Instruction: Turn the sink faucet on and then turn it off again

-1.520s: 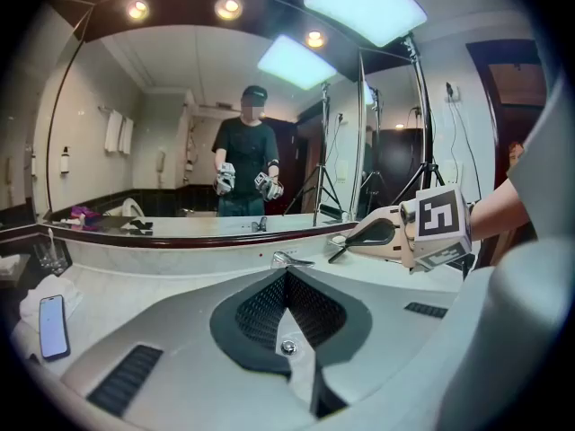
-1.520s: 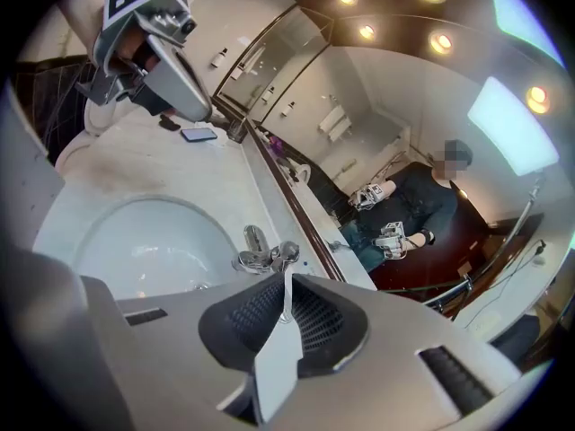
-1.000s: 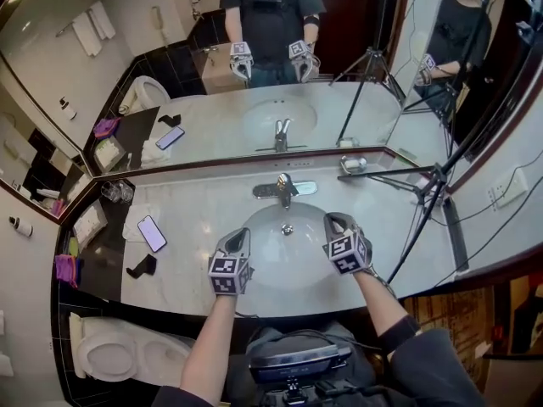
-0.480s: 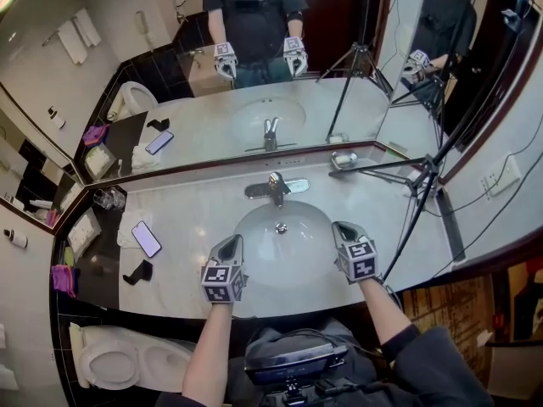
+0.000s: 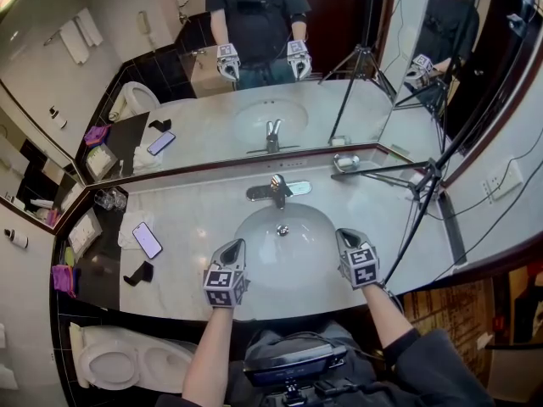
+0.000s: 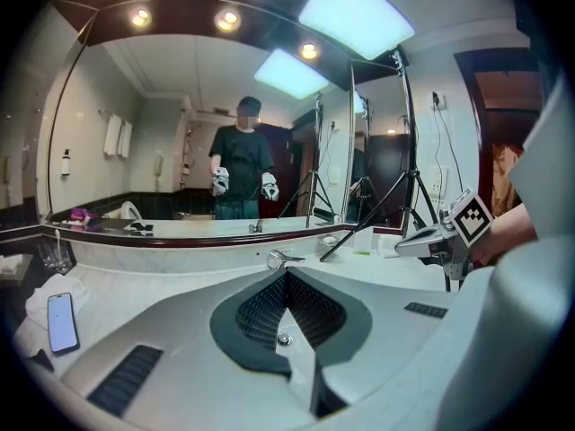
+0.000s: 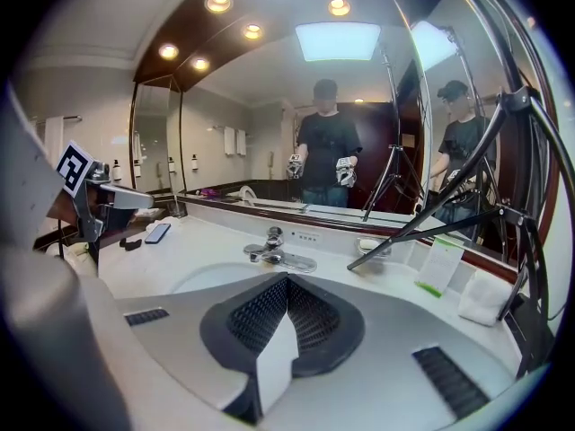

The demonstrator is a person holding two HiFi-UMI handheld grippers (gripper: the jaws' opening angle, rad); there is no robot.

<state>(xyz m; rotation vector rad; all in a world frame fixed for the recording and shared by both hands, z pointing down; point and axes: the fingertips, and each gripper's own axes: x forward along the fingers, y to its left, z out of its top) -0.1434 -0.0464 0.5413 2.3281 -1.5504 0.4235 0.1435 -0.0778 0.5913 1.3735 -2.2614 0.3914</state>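
Note:
The chrome faucet (image 5: 277,189) stands behind the white oval sink basin (image 5: 254,220), lever over the bowl; no water shows. Both grippers hover over the basin's front rim, well short of the faucet. My left gripper (image 5: 235,246) is at the front left and is shut with nothing between its pads. Its own view has the faucet (image 6: 280,259) just beyond the closed tips (image 6: 286,275). My right gripper (image 5: 343,236) hangs at the front right, also shut and empty. From there the faucet (image 7: 272,248) lies ahead, above the tips (image 7: 287,282).
A phone (image 5: 147,239), a black holder (image 5: 140,272) and glasses (image 5: 109,199) sit on the left of the counter. A soap dish (image 5: 345,163) and a tripod (image 5: 424,185) occupy the right. A mirror backs the counter. A toilet (image 5: 110,359) is at the lower left.
My right gripper has drawn back from the basin toward the counter's front edge and rolled a little. The left gripper has stayed where it was.

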